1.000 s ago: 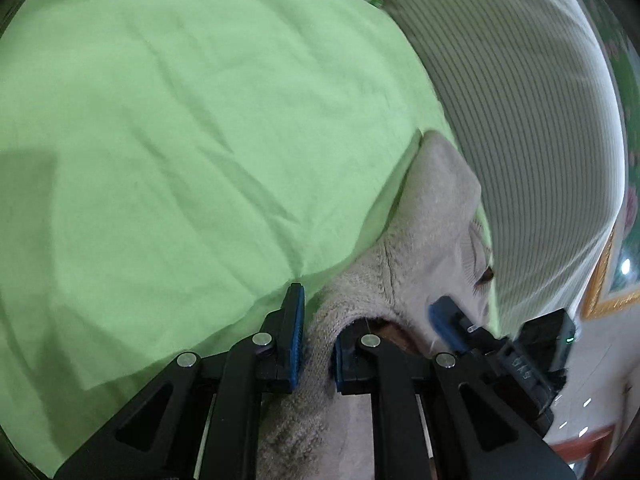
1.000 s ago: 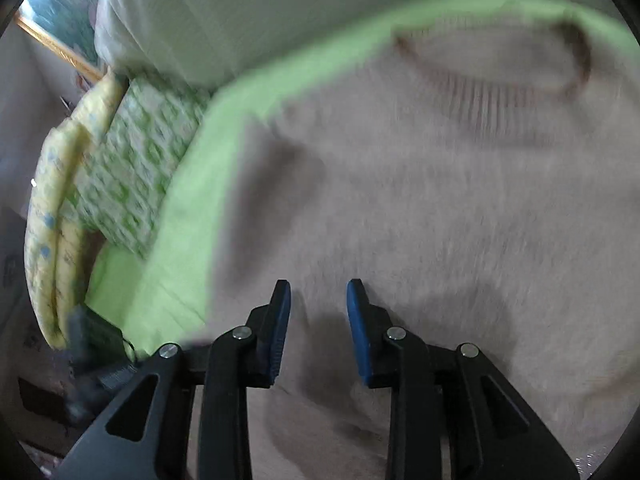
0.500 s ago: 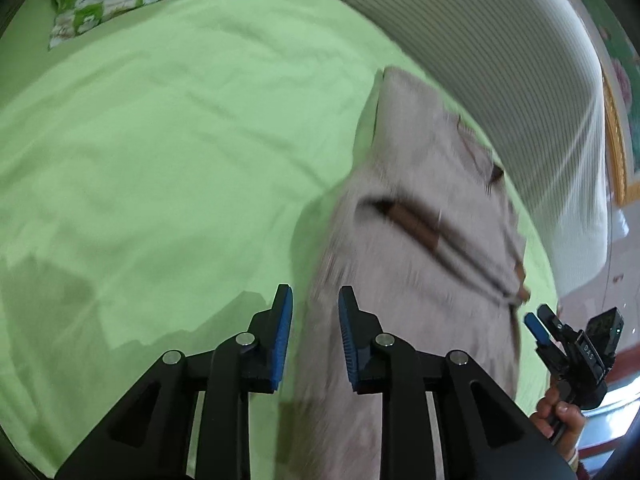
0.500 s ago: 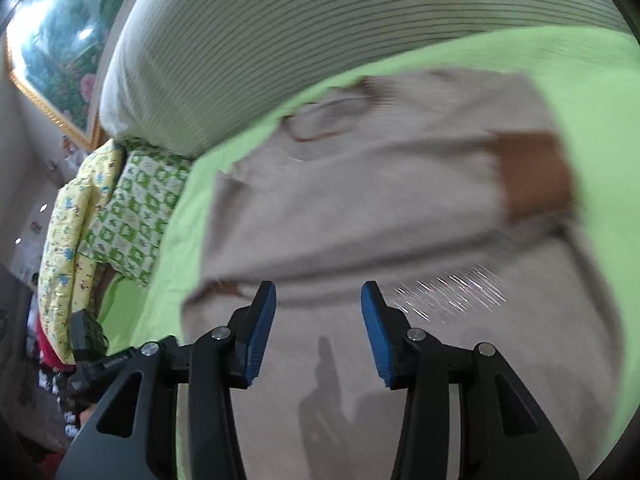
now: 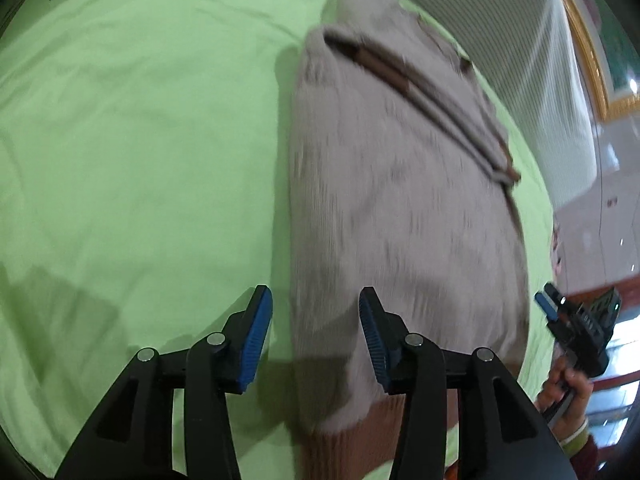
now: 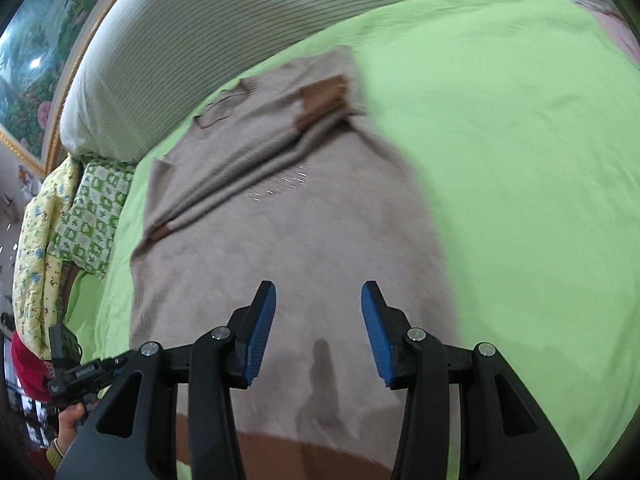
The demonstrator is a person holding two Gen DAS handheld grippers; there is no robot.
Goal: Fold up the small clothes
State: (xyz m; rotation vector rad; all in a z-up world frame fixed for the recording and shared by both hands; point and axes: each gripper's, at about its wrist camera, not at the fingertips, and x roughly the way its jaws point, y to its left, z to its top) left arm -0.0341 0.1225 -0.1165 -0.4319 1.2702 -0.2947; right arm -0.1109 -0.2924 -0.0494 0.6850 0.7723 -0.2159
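With both jaws spread and holding nothing, the left hand-held gripper (image 5: pixel 316 334) and right hand-held gripper (image 6: pixel 318 330) hover above the brown hem (image 6: pixel 320 456) of the beige sweater (image 6: pixel 288 240) lying on the green bed (image 6: pixel 520 160). I would pinch both hem corners evenly, then carry them up to the folded-in sleeves (image 6: pixel 256 168) and collar (image 6: pixel 218 110).

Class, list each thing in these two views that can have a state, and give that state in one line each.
left gripper: open, empty, above the sweater's edge.
right gripper: open, empty, over the sweater.
sweater: lying on the sheet, both sleeves folded across the body.
green sheet: spread out, lightly creased.
patterned quilt: bunched at the bed's side.
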